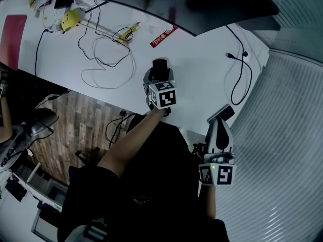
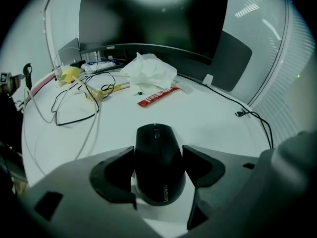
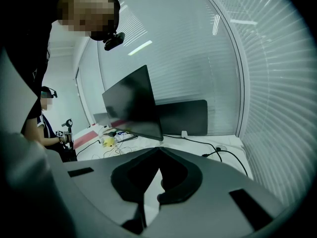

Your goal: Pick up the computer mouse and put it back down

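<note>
A black computer mouse (image 2: 159, 165) rests on the white table (image 2: 208, 118), near its front edge. In the head view only the top of the mouse (image 1: 160, 64) shows past the marker cube. My left gripper (image 2: 158, 152) points steeply down over it, jaws spread wide on either side of the mouse. The pads lie close along its flanks without visibly squeezing it. From the head camera, the left gripper (image 1: 159, 78) hovers over the table's near rim. My right gripper (image 1: 221, 115) hangs off the table's right corner. Its jaws meet at the tips (image 3: 159, 150), with nothing between them.
Loose white and black cables (image 1: 106, 59) sprawl to the left of the mouse. A red sachet (image 2: 157, 96) and crumpled white wrapping (image 2: 148, 71) lie behind it, before a dark monitor (image 2: 148, 19). A black cable (image 1: 241, 79) runs down the right side. Another person (image 3: 42, 128) sits far left.
</note>
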Tool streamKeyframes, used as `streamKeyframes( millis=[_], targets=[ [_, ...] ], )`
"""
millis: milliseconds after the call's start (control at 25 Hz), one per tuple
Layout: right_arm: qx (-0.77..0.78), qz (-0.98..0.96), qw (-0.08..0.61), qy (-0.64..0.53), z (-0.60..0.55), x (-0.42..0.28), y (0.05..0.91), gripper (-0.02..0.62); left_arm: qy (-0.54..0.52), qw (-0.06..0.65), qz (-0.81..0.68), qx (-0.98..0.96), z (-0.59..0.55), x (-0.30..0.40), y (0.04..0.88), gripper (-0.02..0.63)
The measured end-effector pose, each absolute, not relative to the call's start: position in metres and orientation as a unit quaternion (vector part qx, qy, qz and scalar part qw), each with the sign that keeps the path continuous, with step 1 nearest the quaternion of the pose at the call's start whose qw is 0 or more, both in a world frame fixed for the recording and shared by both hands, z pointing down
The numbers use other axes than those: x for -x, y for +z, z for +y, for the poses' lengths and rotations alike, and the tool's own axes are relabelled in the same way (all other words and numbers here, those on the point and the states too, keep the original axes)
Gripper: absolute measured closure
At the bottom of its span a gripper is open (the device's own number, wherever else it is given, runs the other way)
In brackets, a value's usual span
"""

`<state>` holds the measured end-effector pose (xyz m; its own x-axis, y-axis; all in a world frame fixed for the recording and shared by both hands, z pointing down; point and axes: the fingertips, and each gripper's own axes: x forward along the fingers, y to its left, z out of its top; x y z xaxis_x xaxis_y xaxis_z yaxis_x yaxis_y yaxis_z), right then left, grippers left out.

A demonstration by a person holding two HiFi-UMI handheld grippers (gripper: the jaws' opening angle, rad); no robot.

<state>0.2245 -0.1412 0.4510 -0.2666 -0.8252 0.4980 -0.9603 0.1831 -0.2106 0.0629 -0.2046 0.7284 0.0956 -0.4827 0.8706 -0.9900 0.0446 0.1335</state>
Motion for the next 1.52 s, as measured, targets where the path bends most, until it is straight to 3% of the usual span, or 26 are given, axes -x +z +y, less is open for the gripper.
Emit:
streamKeyframes(
  millis=[600, 1520],
  targets=[
    [-0.606, -0.746, 0.126, 0.245, -0.135, -0.235, 0.45, 0.595, 0.322, 0.41, -0.58, -0.626, -0.199, -0.06, 0.727, 0.321],
    [-0.609, -0.754, 0.09, 0.232, -0.069, -0.23, 0.443, 0.595, 0.292, 0.284, -0.535, -0.74, -0.173, -0.063, 0.649, 0.321]
  ],
)
